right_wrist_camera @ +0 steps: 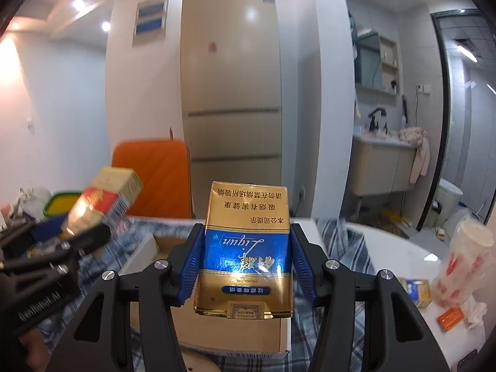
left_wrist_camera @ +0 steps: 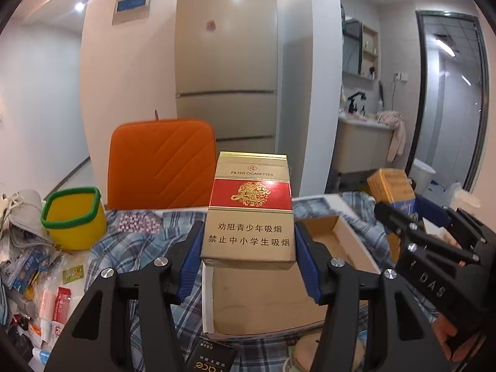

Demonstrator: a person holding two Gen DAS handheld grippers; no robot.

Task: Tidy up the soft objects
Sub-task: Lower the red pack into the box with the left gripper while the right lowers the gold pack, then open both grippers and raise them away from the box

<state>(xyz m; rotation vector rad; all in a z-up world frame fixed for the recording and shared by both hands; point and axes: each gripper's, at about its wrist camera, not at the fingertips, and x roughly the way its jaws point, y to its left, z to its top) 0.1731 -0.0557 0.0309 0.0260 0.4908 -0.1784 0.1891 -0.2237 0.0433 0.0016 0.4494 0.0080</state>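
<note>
My left gripper [left_wrist_camera: 249,248] is shut on a gold and red cigarette pack [left_wrist_camera: 249,204], held upright above an open cardboard box [left_wrist_camera: 279,307]. My right gripper [right_wrist_camera: 245,257] is shut on a gold and blue cigarette pack [right_wrist_camera: 245,248], held upside down above the same box [right_wrist_camera: 235,331]. Each gripper shows in the other's view: the right one [left_wrist_camera: 434,248] with its pack [left_wrist_camera: 392,186] at the right, the left one [right_wrist_camera: 46,248] with its pack [right_wrist_camera: 102,201] at the left.
The box lies on a blue plaid cloth [left_wrist_camera: 136,248] over a white table [right_wrist_camera: 396,248]. A yellow cup with a green rim [left_wrist_camera: 74,217] and loose packets [left_wrist_camera: 46,294] sit at left. An orange chair back [left_wrist_camera: 161,164] stands behind. A plastic bag [right_wrist_camera: 462,266] and small boxes [right_wrist_camera: 451,317] lie at right.
</note>
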